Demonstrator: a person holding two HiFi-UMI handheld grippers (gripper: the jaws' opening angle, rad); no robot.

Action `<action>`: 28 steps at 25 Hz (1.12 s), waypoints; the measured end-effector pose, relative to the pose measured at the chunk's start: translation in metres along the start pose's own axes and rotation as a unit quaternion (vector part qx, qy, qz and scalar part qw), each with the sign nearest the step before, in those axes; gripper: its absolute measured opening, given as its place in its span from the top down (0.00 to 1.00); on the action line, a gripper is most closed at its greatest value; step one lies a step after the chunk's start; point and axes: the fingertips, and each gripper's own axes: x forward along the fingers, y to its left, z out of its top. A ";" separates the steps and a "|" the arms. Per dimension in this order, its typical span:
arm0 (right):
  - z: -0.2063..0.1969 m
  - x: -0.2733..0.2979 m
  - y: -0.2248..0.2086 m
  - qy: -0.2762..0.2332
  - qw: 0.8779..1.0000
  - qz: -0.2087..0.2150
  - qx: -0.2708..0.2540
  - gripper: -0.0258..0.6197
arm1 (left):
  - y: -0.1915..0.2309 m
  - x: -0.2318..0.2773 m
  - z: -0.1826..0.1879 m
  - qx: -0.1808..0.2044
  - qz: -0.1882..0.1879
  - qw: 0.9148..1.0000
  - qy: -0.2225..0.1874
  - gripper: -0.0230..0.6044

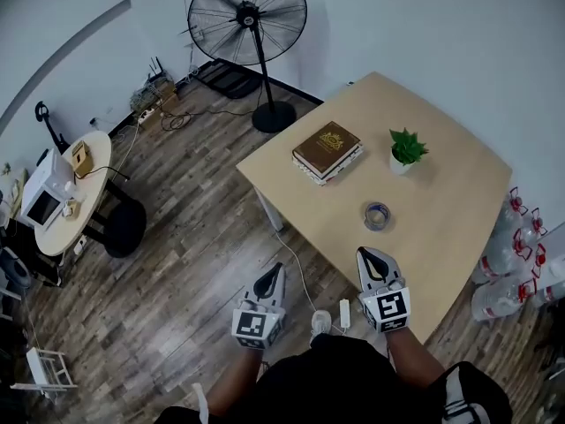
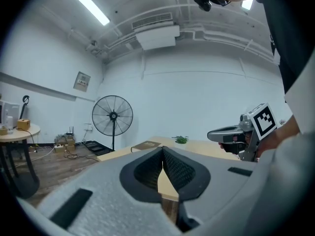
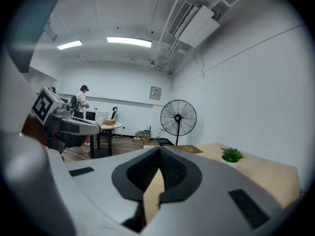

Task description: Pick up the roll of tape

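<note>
A small white pot [image 1: 400, 165] stands on the far side of the wooden table [image 1: 459, 201], and a green plant [image 1: 407, 145] grows in it. A brown book [image 1: 327, 150] lies on the table too, on the side left of the pot. Big clear bottles [image 1: 505, 256] stand on the floor [image 1: 177, 263] by the table's right edge, and what is in them cannot be told. A tall black fan [image 1: 248, 16] stands on the floor past the table's far left corner. The roll of tape [image 1: 377, 215] lies flat on the table, near its front edge, with its hole facing up. The right gripper [image 1: 365, 253] has its tips over the table's front edge. The tape sits just ahead of those tips, a little to the right, and nothing touches it. The left gripper [image 1: 278, 268] is off the table, over the floor by the table's front edge, and it is farther from the tape. Both grippers have their jaws pressed together at the tips. Neither one holds anything or touches anything.
</note>
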 end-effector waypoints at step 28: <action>-0.021 0.122 -0.080 0.075 0.988 -0.136 -0.009 0.97 | 0.054 0.211 0.037 0.035 -0.204 0.978 0.009 0.96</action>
